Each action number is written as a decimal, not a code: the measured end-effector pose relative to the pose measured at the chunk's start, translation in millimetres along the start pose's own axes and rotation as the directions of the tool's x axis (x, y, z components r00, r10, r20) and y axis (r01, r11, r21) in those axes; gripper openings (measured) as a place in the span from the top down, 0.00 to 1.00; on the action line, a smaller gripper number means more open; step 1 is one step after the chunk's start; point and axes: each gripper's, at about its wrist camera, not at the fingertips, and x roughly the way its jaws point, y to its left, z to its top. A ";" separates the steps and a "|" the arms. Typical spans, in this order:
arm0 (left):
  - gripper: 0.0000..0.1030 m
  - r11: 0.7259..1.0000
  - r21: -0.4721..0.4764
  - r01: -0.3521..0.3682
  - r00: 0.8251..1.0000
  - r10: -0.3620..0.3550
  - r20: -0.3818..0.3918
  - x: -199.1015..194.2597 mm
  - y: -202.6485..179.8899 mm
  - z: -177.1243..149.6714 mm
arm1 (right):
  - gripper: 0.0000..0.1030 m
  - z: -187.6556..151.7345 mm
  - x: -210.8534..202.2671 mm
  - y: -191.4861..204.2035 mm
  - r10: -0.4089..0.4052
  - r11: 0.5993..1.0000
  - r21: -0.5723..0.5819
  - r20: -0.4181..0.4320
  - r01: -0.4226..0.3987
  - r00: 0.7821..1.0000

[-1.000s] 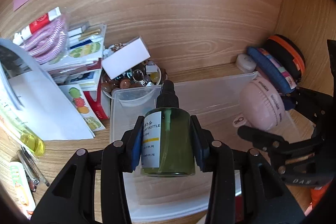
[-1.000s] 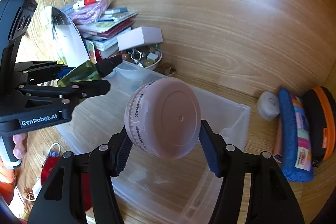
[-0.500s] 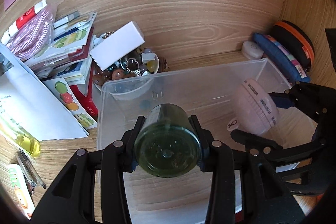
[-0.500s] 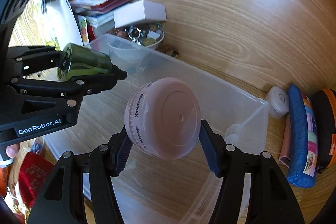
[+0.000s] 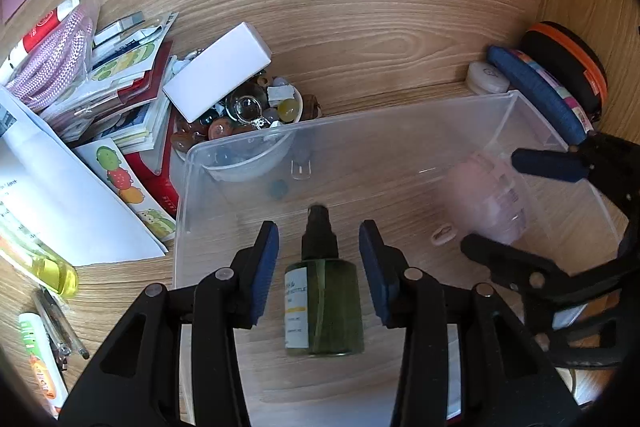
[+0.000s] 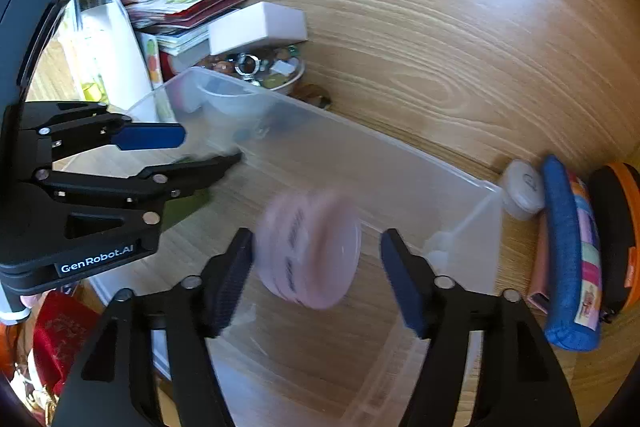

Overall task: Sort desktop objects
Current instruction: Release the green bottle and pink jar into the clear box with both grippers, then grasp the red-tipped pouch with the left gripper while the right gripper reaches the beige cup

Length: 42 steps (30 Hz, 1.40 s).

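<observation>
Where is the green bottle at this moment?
In the left wrist view, the green bottle lies on the floor of the clear bin, between the open jaws of the left gripper, nozzle toward the back wall.

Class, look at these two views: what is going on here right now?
A person is sorting desk clutter into a clear plastic bin with two handheld grippers. The left gripper is open above a green spray bottle lying in the bin. The right gripper has just been opening, and the blurred pink round jar sits loose between its fingers.

The pink round jar (image 6: pixel 310 247) is motion-blurred in both views, its lettering unreadable.
</observation>
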 end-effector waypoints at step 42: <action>0.04 0.992 -0.064 -0.108 0.928 0.124 0.351 -195.6 -3.3 -56.9 | 0.06 -49.0 -164.0 41.2 -0.171 0.984 0.003 0.309 0.179 0.936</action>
